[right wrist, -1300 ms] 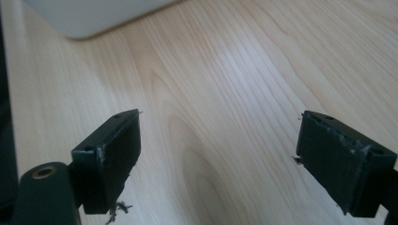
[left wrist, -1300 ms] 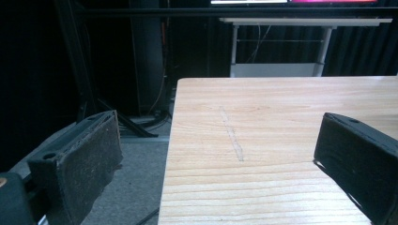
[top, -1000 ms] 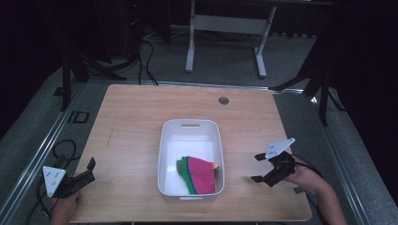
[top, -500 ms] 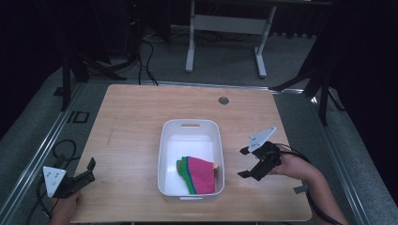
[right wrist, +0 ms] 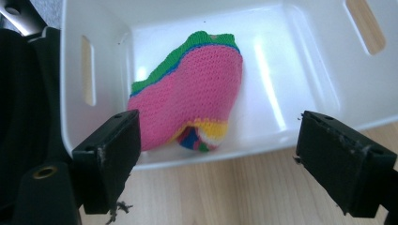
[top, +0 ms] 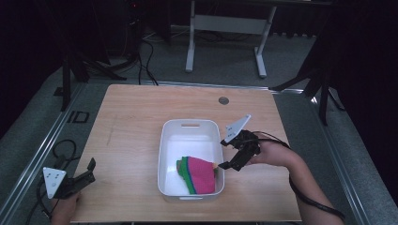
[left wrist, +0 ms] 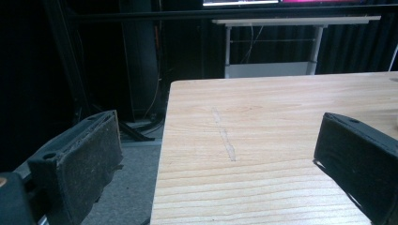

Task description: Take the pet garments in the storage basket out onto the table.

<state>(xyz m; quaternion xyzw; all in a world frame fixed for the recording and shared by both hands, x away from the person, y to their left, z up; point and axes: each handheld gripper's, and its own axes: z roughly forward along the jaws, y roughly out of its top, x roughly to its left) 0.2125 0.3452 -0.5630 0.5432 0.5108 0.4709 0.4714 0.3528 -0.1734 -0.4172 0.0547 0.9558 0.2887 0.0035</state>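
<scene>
lying in bin, knit cloth ahead of open fingers

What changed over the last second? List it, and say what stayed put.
The right gripper moved left across the table toward the bin and now hangs at its right rim, jaws open and empty, aimed at the knit cloth inside. Nothing was taken hold of or let go. The left gripper stayed at the near left corner, open; bin and cloth did not shift.
</scene>
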